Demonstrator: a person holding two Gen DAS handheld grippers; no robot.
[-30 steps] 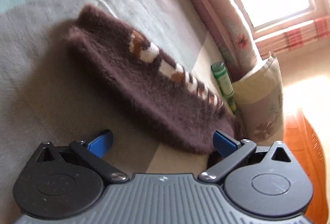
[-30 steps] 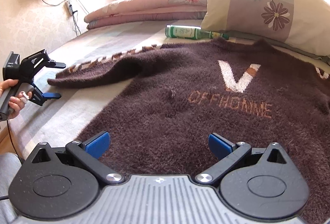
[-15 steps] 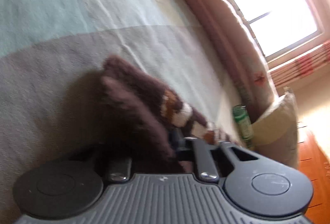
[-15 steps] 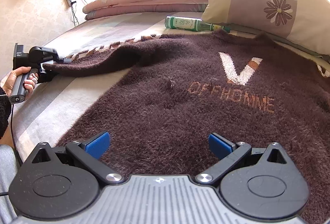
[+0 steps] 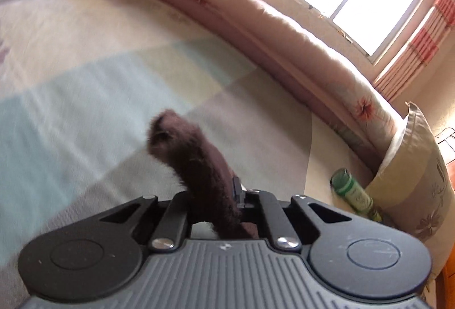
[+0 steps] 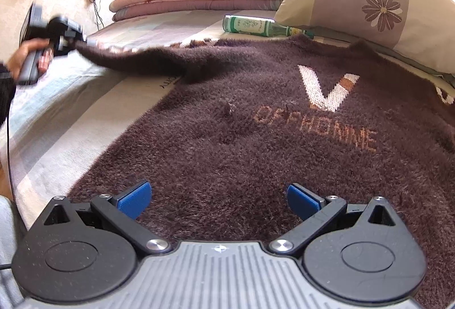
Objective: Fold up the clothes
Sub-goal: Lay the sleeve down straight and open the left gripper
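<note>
A fuzzy brown sweater with a white V and orange lettering lies flat on the bed. My left gripper is shut on the cuff of its sleeve, and the cuff sticks up between the fingers. In the right wrist view the left gripper holds that sleeve lifted off the bed at the far left. My right gripper is open and empty, low over the sweater's hem.
A green glass bottle lies on the bed beside a flowered pillow. It also shows in the left wrist view. A rolled pink quilt runs along the far edge. The checked bedsheet lies under the sleeve.
My left gripper went from open in front of the sleeve to shut on its cuff, then lifted it off the bed. My right gripper stayed open over the hem.
</note>
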